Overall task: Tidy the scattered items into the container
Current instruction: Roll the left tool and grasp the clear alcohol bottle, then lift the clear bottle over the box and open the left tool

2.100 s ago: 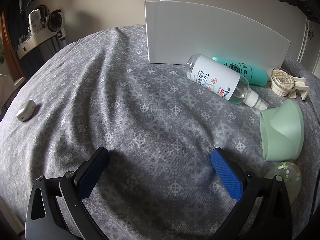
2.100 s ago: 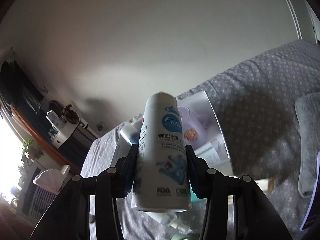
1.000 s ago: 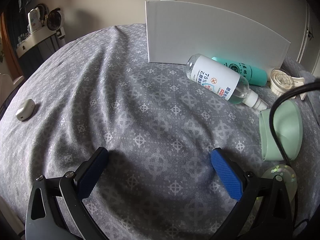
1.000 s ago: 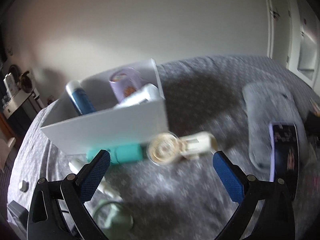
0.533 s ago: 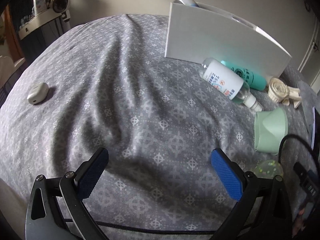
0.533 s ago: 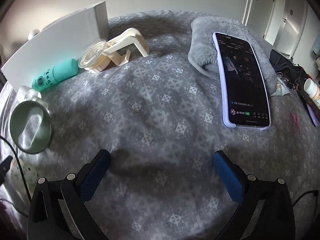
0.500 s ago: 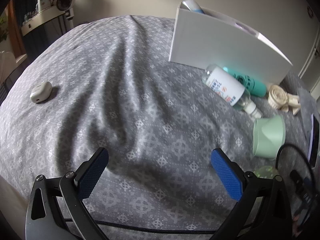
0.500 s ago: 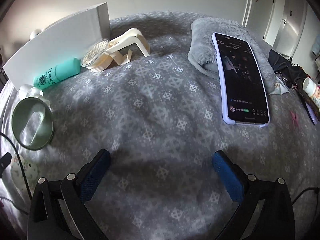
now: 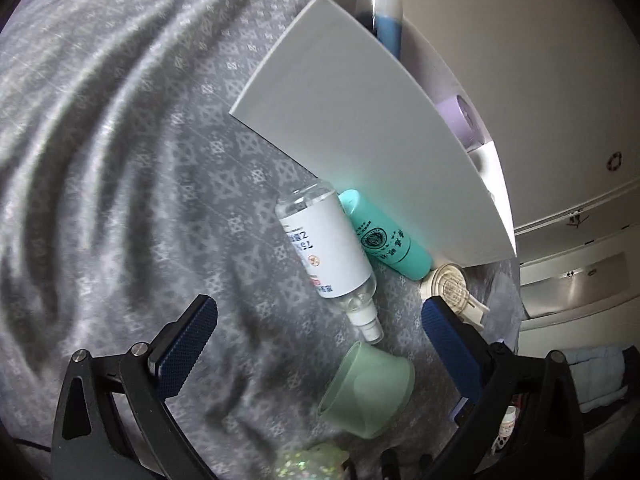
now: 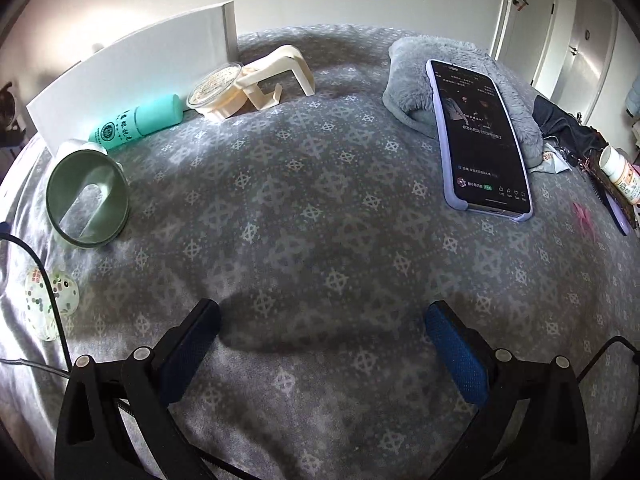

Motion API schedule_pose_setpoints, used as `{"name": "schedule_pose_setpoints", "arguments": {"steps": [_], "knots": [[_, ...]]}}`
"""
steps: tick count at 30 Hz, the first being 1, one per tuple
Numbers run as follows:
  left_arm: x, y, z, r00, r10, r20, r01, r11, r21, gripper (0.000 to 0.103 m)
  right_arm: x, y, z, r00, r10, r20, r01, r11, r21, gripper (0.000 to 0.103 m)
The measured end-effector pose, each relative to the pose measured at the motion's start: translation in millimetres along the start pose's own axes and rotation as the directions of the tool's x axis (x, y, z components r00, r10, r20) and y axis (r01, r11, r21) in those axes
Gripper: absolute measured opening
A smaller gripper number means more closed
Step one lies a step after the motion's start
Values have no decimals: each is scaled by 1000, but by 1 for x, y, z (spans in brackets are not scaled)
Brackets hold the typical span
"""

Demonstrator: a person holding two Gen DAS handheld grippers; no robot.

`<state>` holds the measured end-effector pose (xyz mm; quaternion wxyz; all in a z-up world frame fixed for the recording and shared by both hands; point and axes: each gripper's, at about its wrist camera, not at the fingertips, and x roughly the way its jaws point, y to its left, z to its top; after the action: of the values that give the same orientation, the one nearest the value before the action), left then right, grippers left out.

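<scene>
A white box [image 9: 360, 128] stands on the grey patterned bedspread, with a blue bottle [image 9: 386, 28] and a purple item [image 9: 460, 120] showing inside. Against its front wall lie a clear spray bottle [image 9: 328, 252] and a teal tube [image 9: 384, 240]. A pale green cup [image 9: 368, 388] lies on its side nearer me. My left gripper [image 9: 316, 336] is open, tilted, hovering just short of the spray bottle's nozzle. My right gripper [image 10: 320, 340] is open and empty over bare bedspread. It sees the box [image 10: 132, 68], teal tube [image 10: 136, 120], green cup [image 10: 88, 204] and a cream holder with a round lid [image 10: 248, 80].
A phone [image 10: 476, 136] rests on a grey plush pad [image 10: 452, 64] at the right. A small pill bottle [image 10: 620, 172] and dark clutter lie at the far right edge. A glittery disc [image 10: 52, 296] and a black cable [image 10: 44, 280] lie at the left.
My right gripper let the white bottle go into the box and swung down over the bedspread, open. My left gripper rolled and moved toward the spray bottle and box.
</scene>
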<state>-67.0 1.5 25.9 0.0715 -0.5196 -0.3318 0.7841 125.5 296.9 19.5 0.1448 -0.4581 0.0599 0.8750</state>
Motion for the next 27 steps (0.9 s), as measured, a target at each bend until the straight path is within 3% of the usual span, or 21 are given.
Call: {"name": "schedule_pose_setpoints", "arguments": {"steps": [6, 8, 11, 14, 16, 18, 21, 27], "knots": [[38, -18, 25, 994, 103, -24, -104, 995, -7, 103, 0, -1, -1, 1000, 1, 1, -1, 1000, 1, 103], [45, -29, 30, 993, 121, -3, -121, 991, 58, 103, 0, -1, -1, 1000, 2, 0, -2, 1000, 1, 103], [58, -44, 30, 976, 219, 2, -218, 967, 136, 102, 1, 0, 0, 1000, 0, 0, 0, 1000, -1, 103], [62, -54, 25, 962, 270, 41, -273, 943, 190, 98, 2, 1, 0, 1000, -6, -2, 6, 1000, -5, 103], [56, -55, 21, 966, 249, 71, -258, 943, 210, 83, 2, 1, 0, 1000, -5, -2, 5, 1000, -5, 103], [48, -49, 20, 970, 232, 78, -243, 948, 204, 62, 1, 1, 0, 1000, -6, -2, 6, 1000, -5, 103], [34, -35, 23, 990, 132, 53, -139, 978, 156, 51, 1, 1, 0, 1000, -7, -2, 7, 1000, -5, 103], [-3, -35, 17, 995, 42, 87, -58, 980, 189, 45, 1, 1, 1, 1000, -6, -2, 6, 1000, -5, 103]]}}
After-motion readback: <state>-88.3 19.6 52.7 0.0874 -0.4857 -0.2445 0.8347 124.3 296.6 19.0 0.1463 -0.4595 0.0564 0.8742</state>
